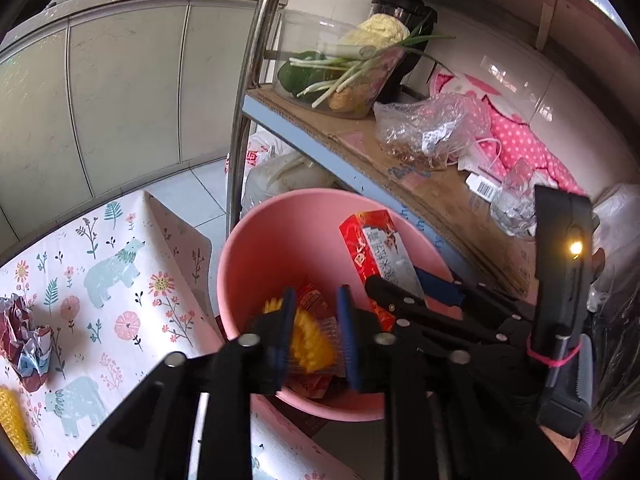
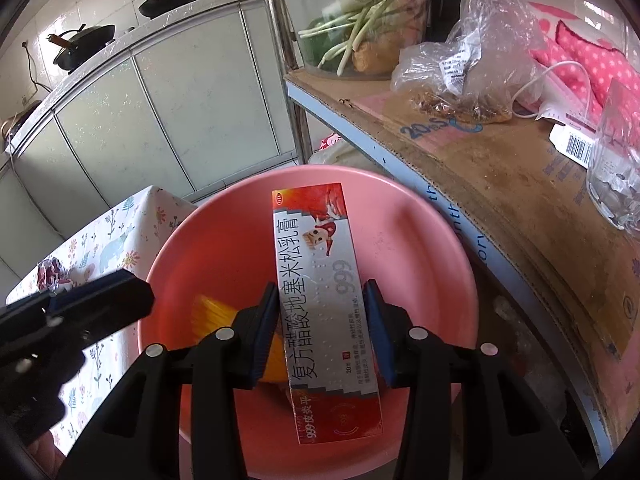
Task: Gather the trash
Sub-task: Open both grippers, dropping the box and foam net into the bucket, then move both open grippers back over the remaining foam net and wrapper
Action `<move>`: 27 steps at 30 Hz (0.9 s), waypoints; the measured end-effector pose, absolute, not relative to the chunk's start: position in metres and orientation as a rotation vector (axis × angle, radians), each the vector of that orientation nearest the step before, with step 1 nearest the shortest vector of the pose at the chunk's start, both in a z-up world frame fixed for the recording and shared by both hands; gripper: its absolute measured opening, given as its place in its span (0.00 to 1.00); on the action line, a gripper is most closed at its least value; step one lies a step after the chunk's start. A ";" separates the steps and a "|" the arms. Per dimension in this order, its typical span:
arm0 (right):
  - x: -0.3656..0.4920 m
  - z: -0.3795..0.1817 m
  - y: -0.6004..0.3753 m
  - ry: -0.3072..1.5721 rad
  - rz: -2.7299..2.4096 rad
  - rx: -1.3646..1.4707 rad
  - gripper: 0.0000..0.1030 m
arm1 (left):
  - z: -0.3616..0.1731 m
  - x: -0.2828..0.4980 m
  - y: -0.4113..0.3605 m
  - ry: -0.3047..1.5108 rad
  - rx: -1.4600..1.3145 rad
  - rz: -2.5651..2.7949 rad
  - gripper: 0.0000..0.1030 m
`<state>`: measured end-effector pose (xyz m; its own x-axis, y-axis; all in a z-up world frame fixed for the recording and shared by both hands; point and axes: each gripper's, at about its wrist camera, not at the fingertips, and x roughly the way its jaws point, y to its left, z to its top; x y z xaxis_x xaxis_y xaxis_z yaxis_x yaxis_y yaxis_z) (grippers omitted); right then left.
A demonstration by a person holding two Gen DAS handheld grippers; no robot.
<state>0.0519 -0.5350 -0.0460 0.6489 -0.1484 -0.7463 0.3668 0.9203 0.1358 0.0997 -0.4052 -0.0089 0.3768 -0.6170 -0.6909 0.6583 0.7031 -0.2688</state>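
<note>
A pink plastic bin stands between the table and a shelf. My right gripper is shut on a red and white medicine box and holds it over the bin; the box also shows in the left wrist view. My left gripper hovers over the bin with its jaws apart; a yellow wrapper lies between and below them, and I cannot tell if they touch it. Crumpled red paper and a yellow scrap lie on the table.
A floral tablecloth covers the table at left. The cardboard-topped shelf at right holds a vegetable tub, a plastic bag and pink cloth. A steel post rises behind the bin. White cabinets stand beyond.
</note>
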 end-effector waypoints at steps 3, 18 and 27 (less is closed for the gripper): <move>0.050 -0.045 -0.535 0.813 -0.296 0.292 0.43 | -0.005 0.100 -0.403 0.862 0.047 -0.813 0.24; 0.033 -0.023 -0.509 0.777 -0.229 0.267 0.49 | 0.017 0.080 -0.344 0.830 0.037 -0.737 0.42; 0.009 -0.011 -0.467 0.780 -0.135 0.259 0.49 | 0.024 0.061 -0.282 0.836 0.024 -0.637 0.47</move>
